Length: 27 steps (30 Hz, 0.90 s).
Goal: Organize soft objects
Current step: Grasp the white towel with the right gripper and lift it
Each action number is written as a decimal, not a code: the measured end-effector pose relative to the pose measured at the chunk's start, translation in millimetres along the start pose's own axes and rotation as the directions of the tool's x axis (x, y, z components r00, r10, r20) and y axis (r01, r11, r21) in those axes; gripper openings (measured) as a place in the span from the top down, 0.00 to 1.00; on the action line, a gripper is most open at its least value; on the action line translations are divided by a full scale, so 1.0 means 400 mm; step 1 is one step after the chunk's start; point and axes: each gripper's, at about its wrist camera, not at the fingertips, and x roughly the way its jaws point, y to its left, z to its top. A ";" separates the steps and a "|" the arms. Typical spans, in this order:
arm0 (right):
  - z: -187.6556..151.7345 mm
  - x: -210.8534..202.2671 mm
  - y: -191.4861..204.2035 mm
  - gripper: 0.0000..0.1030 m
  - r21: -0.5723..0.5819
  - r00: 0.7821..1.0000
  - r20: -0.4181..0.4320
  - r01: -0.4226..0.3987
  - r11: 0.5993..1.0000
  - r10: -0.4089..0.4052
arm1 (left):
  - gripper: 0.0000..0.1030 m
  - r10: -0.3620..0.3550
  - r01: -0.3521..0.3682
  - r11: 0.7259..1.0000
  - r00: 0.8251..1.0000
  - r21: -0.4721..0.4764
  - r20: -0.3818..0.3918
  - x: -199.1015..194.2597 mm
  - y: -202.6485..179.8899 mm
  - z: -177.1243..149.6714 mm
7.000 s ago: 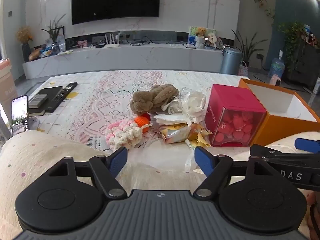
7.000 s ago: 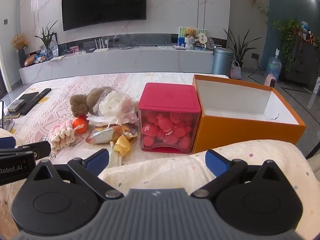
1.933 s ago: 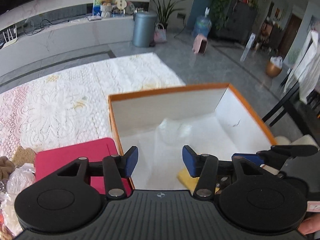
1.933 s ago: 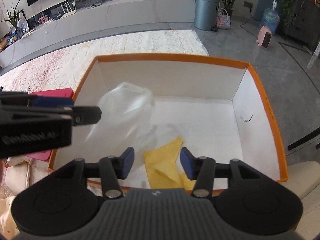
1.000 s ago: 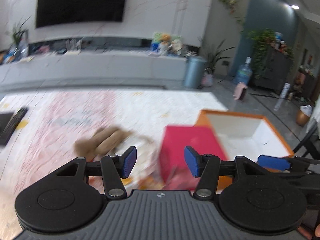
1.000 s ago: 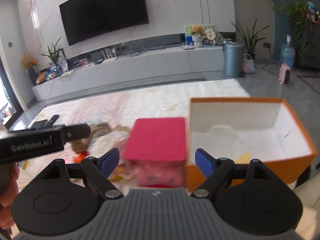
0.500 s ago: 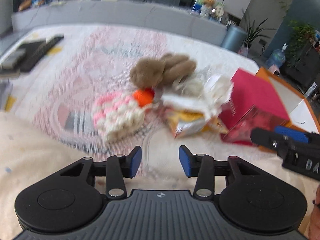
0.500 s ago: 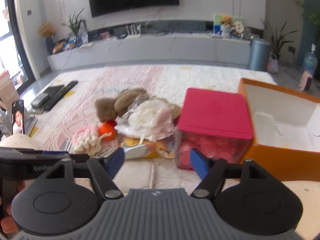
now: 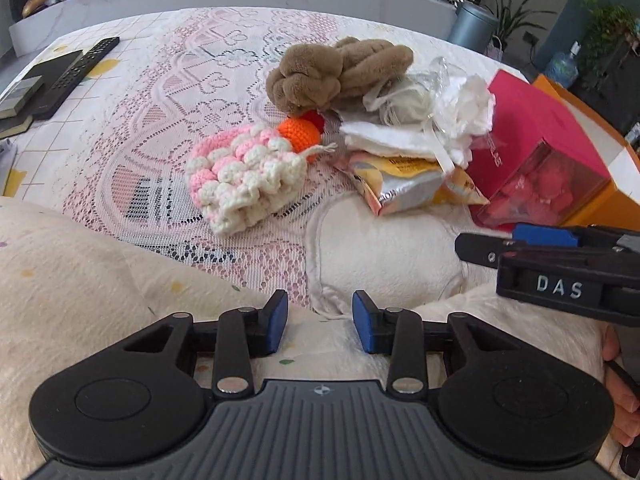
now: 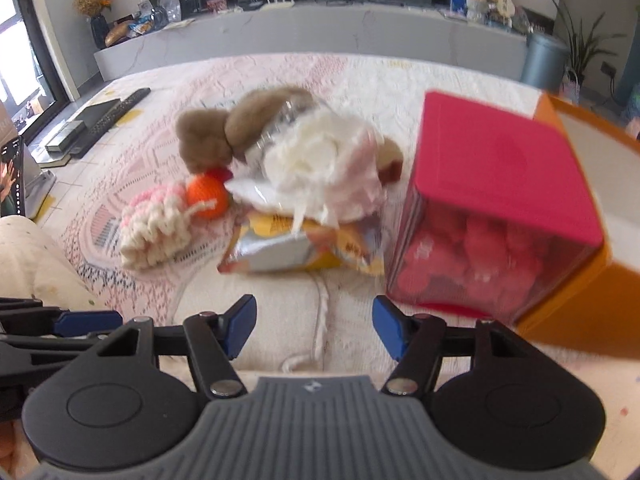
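Note:
A pile of soft things lies on the lace cloth: a pink and white crochet piece [image 9: 244,184] [image 10: 156,228], an orange knitted ball [image 9: 299,134] [image 10: 206,196], a brown plush knot [image 9: 336,74] [image 10: 236,128], white fluffy stuff in clear wrap [image 9: 436,120] [image 10: 320,168] and a yellow foil packet [image 9: 408,184] [image 10: 292,250]. The orange box [image 9: 596,136] [image 10: 580,308] stands at the right. My left gripper [image 9: 320,322] is open and empty, near the cloth's front. My right gripper [image 10: 314,326] is open and empty, in front of the packet; it also shows in the left wrist view [image 9: 540,244].
A red-lidded clear cube of pink pieces [image 9: 536,160] [image 10: 496,216] stands between the pile and the orange box. Remotes and a black book [image 9: 56,76] lie at the far left. A cream cushion [image 9: 72,280] is at the near edge.
Both grippers have come back from over the orange box to the pile, and now sit lower and closer to it. Both stay open and empty.

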 end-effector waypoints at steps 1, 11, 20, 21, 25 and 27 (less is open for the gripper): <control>-0.009 0.004 -0.003 0.38 0.006 1.000 -0.012 -0.002 1.000 0.002 | 0.60 -0.001 0.001 1.000 1.000 0.004 -0.004 0.000 -0.001 0.000; -0.079 0.016 -0.001 0.36 -0.001 0.998 -0.063 -0.007 1.000 0.007 | 0.62 0.006 -0.003 0.998 0.999 0.063 -0.053 0.011 -0.017 -0.011; -0.067 0.041 -0.023 0.34 0.046 0.996 -0.064 -0.056 0.997 0.059 | 0.63 -0.108 0.108 0.994 0.994 0.011 -0.024 0.014 0.005 0.004; -0.063 0.048 -0.025 0.34 0.055 0.996 -0.066 -0.063 0.997 0.066 | 0.63 -0.126 0.126 0.992 0.992 -0.002 -0.014 0.015 0.011 0.007; -0.040 0.074 -0.028 0.34 0.071 0.994 -0.068 -0.086 0.994 0.090 | 0.63 -0.148 0.150 0.987 0.989 -0.057 0.027 0.017 0.026 0.024; -0.030 0.092 -0.026 0.34 0.075 0.993 -0.075 -0.080 0.994 0.086 | 0.63 -0.139 0.140 0.988 0.990 -0.059 0.017 0.023 0.025 0.026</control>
